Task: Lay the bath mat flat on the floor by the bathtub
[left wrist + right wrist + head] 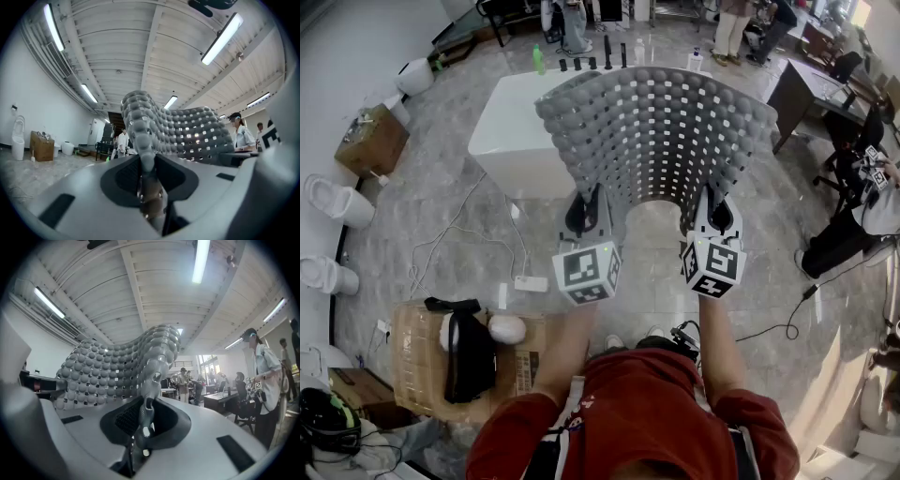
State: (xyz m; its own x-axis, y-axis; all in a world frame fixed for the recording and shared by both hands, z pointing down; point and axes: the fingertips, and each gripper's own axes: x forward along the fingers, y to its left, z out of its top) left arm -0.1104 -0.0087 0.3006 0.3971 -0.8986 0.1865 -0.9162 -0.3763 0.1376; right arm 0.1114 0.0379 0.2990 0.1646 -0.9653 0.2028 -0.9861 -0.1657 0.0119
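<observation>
Above the floor (pixel 441 216), in front of the white bathtub (pixel 511 136), the grey pebbled bath mat (pixel 661 131) is held in the air, arched upward and away from the person. Its near edge is clamped at two points: the left gripper (pixel 588 202) is closed on the left corner and the right gripper (pixel 712 204) on the right corner (in each gripper view a fold of mat is seen pinched between the jaws). No part of the mat is seen resting on the floor. Pick-up and carrying are judged complete. Lowering, spreading flat beside the bathtub and release of both grips are judged outstanding. The mat is flexible, so folding is to be expected during lowering.
</observation>
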